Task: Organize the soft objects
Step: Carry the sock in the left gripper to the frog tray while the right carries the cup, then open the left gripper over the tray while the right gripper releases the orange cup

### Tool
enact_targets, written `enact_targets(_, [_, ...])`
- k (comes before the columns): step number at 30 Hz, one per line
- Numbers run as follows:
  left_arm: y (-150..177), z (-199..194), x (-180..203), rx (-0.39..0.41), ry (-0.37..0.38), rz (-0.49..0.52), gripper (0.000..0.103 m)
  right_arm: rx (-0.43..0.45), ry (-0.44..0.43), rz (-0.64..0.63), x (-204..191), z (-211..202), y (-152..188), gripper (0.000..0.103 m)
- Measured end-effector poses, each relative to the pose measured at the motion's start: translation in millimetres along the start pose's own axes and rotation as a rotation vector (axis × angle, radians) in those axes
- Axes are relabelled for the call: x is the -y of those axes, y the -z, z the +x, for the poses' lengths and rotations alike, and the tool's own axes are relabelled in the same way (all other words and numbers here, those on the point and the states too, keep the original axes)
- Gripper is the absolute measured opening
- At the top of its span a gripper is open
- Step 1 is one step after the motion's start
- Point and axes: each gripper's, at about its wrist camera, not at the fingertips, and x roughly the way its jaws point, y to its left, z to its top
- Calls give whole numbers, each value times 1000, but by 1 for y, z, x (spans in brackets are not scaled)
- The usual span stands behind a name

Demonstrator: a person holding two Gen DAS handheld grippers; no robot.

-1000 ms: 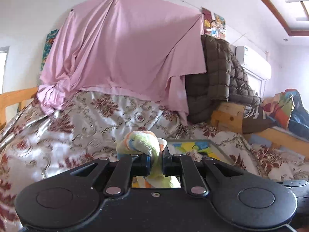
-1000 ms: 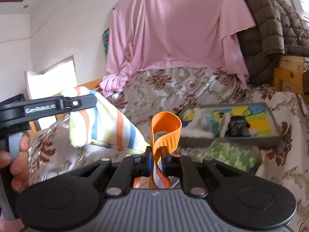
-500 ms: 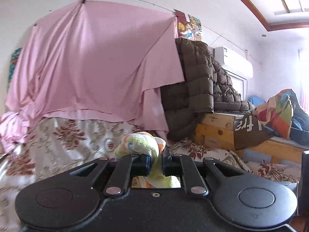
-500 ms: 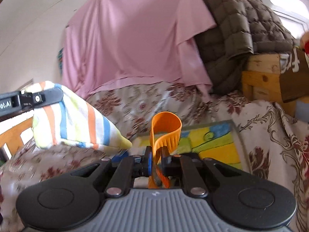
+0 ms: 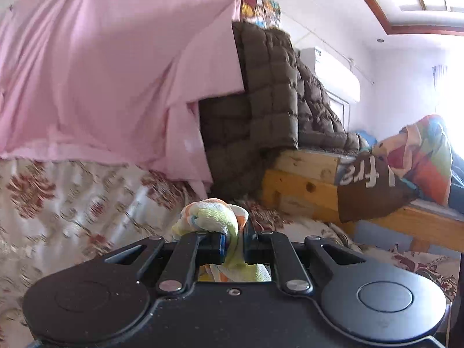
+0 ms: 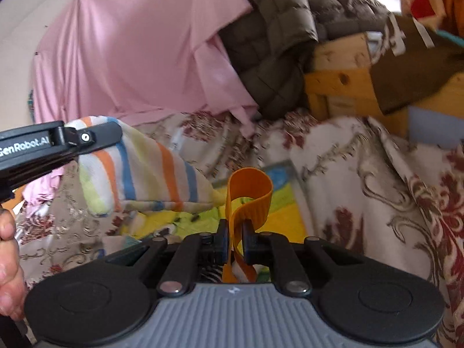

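Note:
My left gripper [image 5: 233, 242] is shut on a striped towel [image 5: 211, 217] in yellow, orange and blue, bunched above its fingers. The same towel [image 6: 139, 171] hangs from the left gripper [image 6: 87, 137] at the left of the right wrist view, held in the air above the bed. My right gripper [image 6: 235, 239] is shut on an orange ribbed rubber band [image 6: 249, 194] that loops up above its fingers. Below the band lies a grey tray [image 6: 287, 163] with a yellow and blue bottom; its contents are mostly hidden.
The bed has a cream and red floral cover [image 6: 377, 179]. A pink sheet [image 5: 101, 72] hangs behind it. A brown quilted jacket [image 5: 275, 101] drapes over a wooden frame [image 5: 307, 179] to the right. Colourful bedding [image 5: 420, 156] lies further right.
Both grippers have swung to the right while holding their objects. The tray now sits lower and more hidden under the right gripper. The towel has stayed stretched at the left.

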Motion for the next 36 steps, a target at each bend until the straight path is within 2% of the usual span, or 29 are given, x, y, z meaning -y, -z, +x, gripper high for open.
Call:
enact_targets(3, [11,16,1,-51,5,-17,12,-30,9,0,4,5,3,11])
enact_targets(6, [23,28,3,-103,-23,-12,12,-39,19,-14,5,6,7,11])
enact_targets(17, [51,46,-18,-255,-73,-63,13,-43,22,3,10,12,9,13])
enact_targets(28, [61,47,-24,-326,-98,-52,17,-31,22,-37,4,22,8,15])
enact_targets(36, [68,45,-28,-358,-109,-47,19,-59,10,-53,-2,36,12,17])
